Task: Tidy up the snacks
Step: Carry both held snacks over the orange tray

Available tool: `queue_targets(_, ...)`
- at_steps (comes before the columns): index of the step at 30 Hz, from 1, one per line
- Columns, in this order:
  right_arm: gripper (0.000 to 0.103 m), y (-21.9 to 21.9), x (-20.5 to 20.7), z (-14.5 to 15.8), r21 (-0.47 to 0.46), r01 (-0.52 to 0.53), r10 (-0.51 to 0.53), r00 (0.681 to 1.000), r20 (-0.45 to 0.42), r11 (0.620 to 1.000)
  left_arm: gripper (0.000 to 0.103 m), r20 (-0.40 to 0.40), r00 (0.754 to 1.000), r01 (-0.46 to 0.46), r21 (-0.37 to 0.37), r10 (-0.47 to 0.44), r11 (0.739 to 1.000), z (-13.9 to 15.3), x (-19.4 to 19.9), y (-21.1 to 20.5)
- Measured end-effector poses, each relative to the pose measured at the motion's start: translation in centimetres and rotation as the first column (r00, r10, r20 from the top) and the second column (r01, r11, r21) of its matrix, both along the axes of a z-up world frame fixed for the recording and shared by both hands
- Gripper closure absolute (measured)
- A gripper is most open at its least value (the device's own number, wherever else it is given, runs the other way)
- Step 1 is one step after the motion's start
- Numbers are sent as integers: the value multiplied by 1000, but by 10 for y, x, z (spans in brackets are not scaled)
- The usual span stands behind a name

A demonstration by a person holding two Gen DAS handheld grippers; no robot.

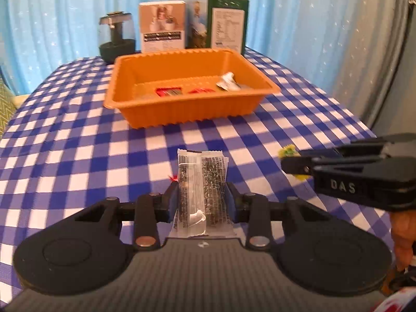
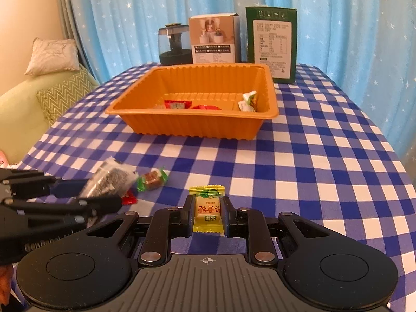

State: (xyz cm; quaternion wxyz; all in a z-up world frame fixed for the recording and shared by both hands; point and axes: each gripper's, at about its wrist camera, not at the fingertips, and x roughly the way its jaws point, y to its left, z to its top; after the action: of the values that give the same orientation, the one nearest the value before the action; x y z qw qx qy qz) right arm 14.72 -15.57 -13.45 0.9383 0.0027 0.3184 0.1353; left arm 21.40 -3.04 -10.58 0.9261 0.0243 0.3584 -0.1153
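My left gripper (image 1: pixel 202 195) is shut on a clear and black snack packet (image 1: pixel 201 182), held above the checked cloth; it also shows in the right wrist view (image 2: pixel 106 179). My right gripper (image 2: pixel 207 208) is shut on a yellow candy (image 2: pixel 207 209); its yellow and green end shows in the left wrist view (image 1: pixel 287 153). The orange tray (image 2: pixel 192 123) stands farther back and holds two red candies (image 2: pixel 178 104) and a white and green one (image 2: pixel 248 101). A green-wrapped brown candy (image 2: pixel 152 178) and a red candy (image 2: pixel 129 199) lie on the cloth between the grippers.
A dark jar (image 2: pixel 174 44), a white box (image 2: pixel 214 39) and a green box (image 2: pixel 271 44) stand behind the tray by a blue curtain. A sofa with cushions (image 2: pixel 52 59) is at the left. The blue checked table (image 2: pixel 312 169) drops off at its right edge.
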Motion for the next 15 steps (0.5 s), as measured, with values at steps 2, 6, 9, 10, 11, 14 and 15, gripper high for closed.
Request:
queue_targets(2, 82, 3, 0, 2, 2, -9, 9, 1000, 5, 1000, 70, 4, 1000, -9, -4, 9, 1000, 4, 3, 4)
queue_targets(6, 82, 8, 1, 8, 11, -23, 23, 999, 22, 1000, 70, 15, 1000, -17, -12, 17, 1000, 12, 8, 9)
queue_targets(9, 82, 12, 3, 13, 18, -27, 26, 999, 36, 999, 70, 24, 1000, -18, -16, 19, 1000, 17, 11, 11)
queue_targets(10, 82, 13, 4, 15, 21, -27, 26, 999, 40, 999, 70, 26, 999, -20, -17, 20, 1000, 18, 12, 12)
queue_targets(11, 82, 14, 5, 17, 24, -27, 26, 999, 44, 999, 70, 27, 999, -21, -18, 22, 1000, 19, 12, 12)
queue_targets(14, 82, 16, 7, 19, 28, -29, 28, 998, 49, 999, 70, 26, 999, -25, -27, 26, 999, 21, 15, 15)
queue_targets(15, 82, 16, 7, 20, 26, -30, 28, 998, 49, 999, 70, 27, 999, -25, -29, 26, 999, 22, 16, 15)
